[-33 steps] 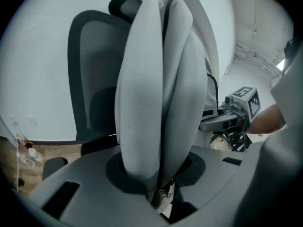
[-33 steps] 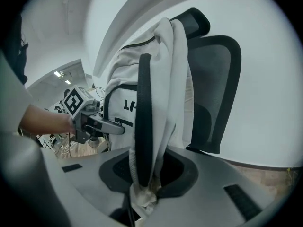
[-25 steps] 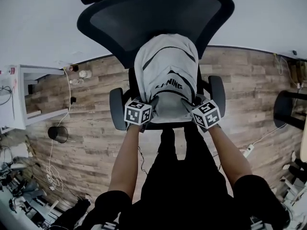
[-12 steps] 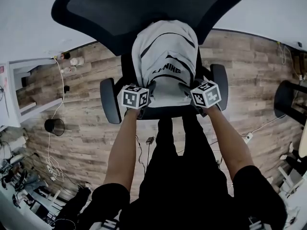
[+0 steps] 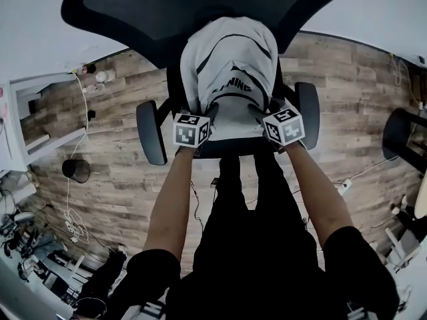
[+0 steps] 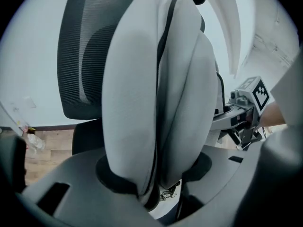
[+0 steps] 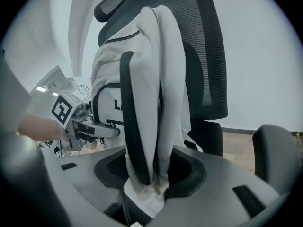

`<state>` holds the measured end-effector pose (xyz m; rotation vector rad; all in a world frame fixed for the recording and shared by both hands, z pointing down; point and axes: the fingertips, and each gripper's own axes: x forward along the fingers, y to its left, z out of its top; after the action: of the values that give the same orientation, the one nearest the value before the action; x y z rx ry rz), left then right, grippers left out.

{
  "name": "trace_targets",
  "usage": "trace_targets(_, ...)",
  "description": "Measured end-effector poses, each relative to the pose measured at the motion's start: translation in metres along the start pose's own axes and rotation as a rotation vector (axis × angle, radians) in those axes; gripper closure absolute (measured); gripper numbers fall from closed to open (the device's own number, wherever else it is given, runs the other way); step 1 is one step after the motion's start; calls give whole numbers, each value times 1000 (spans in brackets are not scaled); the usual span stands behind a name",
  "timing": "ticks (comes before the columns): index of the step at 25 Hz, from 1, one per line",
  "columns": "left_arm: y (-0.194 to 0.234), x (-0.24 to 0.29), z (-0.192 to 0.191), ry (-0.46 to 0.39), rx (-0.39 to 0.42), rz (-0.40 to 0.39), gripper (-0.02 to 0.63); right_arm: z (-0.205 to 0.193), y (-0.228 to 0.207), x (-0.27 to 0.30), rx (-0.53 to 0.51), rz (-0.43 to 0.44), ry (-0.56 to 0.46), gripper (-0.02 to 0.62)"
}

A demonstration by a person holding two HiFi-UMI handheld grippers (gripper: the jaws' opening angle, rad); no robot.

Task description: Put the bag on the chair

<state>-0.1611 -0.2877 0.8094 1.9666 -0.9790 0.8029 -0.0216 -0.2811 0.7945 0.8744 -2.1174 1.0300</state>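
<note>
1. A wood floor (image 5: 120, 179) is seen under a black chair (image 5: 150, 132).
2. A grey bag (image 5: 230, 65) is stood upright on the seat and leaned against the chair's back.
3. The left gripper (image 6: 151, 186) is being opened, with the bag's side between its jaws.
4. The right gripper (image 7: 149, 174) is being opened too, with the bag's other side between its jaws.

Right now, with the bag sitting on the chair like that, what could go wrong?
1. The bag stands tall against the chair. The jaws of the left gripper and the right gripper are opening around its bottom, so once it's let go it might slump or tip forward off the seat.
2. The dark strap sits between the right gripper's jaws. It could snag and drag the bag when that gripper pulls back.
</note>
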Motion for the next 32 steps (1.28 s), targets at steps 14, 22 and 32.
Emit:
trace_targets(14, -2, -40, -1, -51, 50, 86, 207, 3, 2, -25, -43, -138, -74, 232)
trace_targets(22, -21, -81, -2, -70, 48, 123, 207, 29, 25, -62, -75, -141, -158, 222)
trace_targets(32, -50, -153, 30, -253, 56, 153, 207, 50, 64, -122, -215, -155, -252, 221)
